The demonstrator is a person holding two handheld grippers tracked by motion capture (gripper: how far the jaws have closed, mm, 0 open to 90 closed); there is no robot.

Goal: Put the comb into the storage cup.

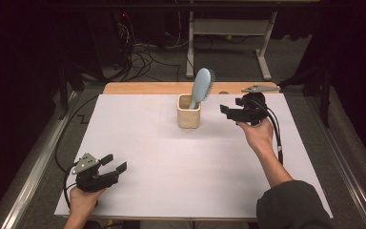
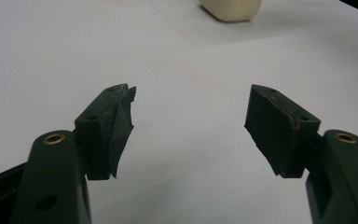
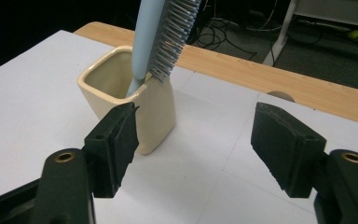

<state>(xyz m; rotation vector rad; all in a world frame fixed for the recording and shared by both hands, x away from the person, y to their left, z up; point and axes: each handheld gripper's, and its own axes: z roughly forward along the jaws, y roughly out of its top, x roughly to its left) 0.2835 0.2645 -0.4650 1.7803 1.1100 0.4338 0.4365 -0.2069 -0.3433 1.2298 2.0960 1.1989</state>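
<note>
A cream square cup (image 1: 189,111) stands on the white table cover near the back middle. A light blue hairbrush (image 1: 201,86) stands in it handle down, leaning right with its bristles facing right. In the right gripper view the cup (image 3: 156,107) and the hairbrush (image 3: 165,32) are close, just left of centre. My right gripper (image 1: 225,110) is open, held a short way right of the cup, its jaws pointing left at it with nothing between them (image 3: 193,135). My left gripper (image 1: 113,162) rests open near the front left corner, empty (image 2: 189,121). The cup's base (image 2: 230,9) shows far ahead of it.
The white cover (image 1: 171,157) spans most of the table, with a wooden strip (image 1: 147,88) bare along the back edge. Cables (image 1: 143,57) and a desk frame (image 1: 228,28) lie on the floor behind. A metal rail (image 1: 33,167) runs along the left side.
</note>
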